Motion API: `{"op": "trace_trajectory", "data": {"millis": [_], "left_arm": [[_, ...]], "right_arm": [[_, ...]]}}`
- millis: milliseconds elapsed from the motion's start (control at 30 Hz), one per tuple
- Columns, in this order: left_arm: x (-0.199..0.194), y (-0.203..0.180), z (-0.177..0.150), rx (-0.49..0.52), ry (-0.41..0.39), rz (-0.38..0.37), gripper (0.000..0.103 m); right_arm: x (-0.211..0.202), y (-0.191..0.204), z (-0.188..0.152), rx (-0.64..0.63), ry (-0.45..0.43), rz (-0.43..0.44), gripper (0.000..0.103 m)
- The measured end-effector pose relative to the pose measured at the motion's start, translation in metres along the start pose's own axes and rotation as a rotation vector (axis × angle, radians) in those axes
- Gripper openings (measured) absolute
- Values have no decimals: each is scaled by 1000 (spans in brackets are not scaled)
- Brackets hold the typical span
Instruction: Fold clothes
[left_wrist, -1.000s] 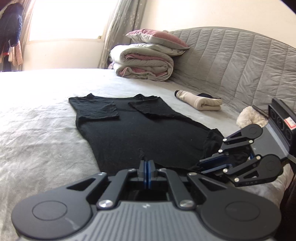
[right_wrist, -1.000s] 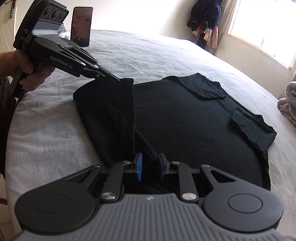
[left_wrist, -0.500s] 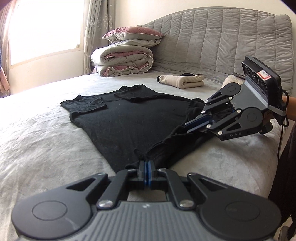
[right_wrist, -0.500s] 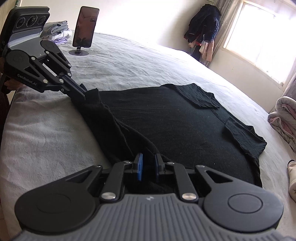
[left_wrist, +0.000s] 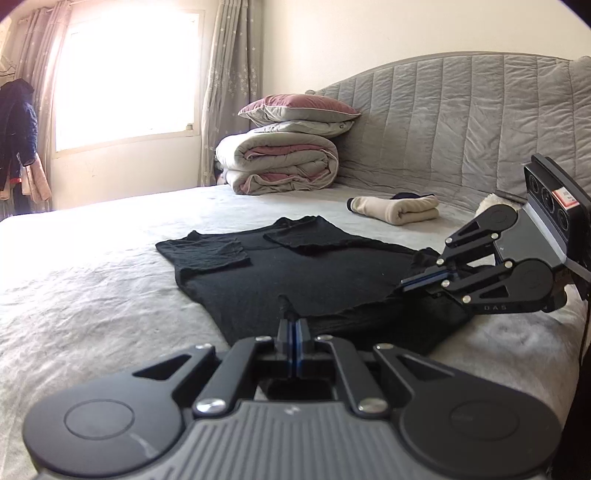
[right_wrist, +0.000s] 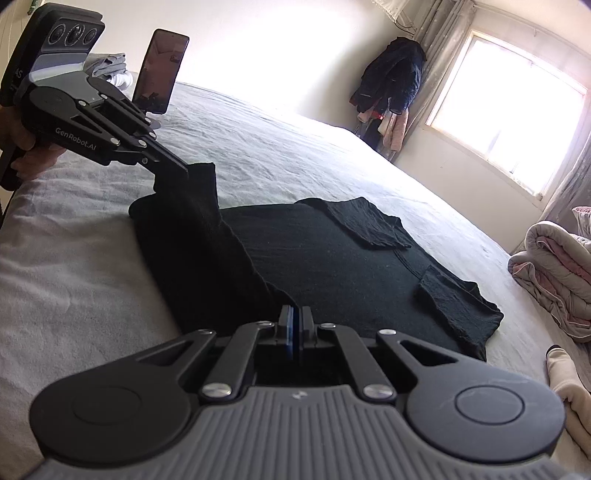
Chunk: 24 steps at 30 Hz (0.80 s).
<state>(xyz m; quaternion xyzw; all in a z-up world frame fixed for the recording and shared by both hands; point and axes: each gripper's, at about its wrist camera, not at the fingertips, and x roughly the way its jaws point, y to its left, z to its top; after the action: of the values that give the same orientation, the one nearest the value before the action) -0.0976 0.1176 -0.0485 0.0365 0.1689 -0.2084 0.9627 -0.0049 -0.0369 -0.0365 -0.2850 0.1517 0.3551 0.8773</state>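
I am looking across the grey bed (left_wrist: 92, 280), which is filling most of both views, with its quilted headboard (left_wrist: 461, 122) rising behind. At its head a folded duvet (left_wrist: 280, 162) is sitting with a pillow (left_wrist: 299, 109) stacked on top. The black T-shirt (left_wrist: 295, 269) is lying flat in the middle of the bed, both sleeves folded inward over the chest, its hem edge nearest me lifting off the blanket. I am pinching one hem corner in the left hand-held gripper (left_wrist: 294, 328), whose jaws are sitting fully closed on the cloth. I am clamping the other hem corner in the right hand-held gripper (right_wrist: 295, 332), its jaws also pressed together on fabric, and the hem is hanging slack between the two. A rolled cream garment (left_wrist: 399, 208) is resting near the headboard, well apart from the shirt. A phone (right_wrist: 160, 72) is standing upright on a stand beside some folded clothes at the far edge.
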Motion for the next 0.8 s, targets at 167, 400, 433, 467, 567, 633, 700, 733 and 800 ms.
{"op": "trace_trajectory", "data": {"millis": [167,400,433,467,567,633,700,733,800], "left_arm": [[19,12,6,-61,-17,68,2],[51,29,10,-163,67,146,2],[57,32,11,-177,89,153,2],[62,34,11,-189,115,164,2],[78,40,8,-218,209,197,2],[80,42,7,-233,232,204,3],[80,43,8,-247,237,204,4],[80,44,9,-258,235,200,6],[79,46,10,-286,230,192,9]], "right_arm": [[18,-6,8,23,1,-67,1],[52,-10,11,-7,39,-178,1],[57,-10,10,-9,54,-182,1],[62,-10,10,-11,68,-185,1],[76,-10,8,-13,111,-189,1],[82,-10,6,-12,133,-191,1],[80,-15,8,15,135,-185,12],[77,-20,10,53,135,-174,15],[67,-35,12,145,134,-163,26]]}}
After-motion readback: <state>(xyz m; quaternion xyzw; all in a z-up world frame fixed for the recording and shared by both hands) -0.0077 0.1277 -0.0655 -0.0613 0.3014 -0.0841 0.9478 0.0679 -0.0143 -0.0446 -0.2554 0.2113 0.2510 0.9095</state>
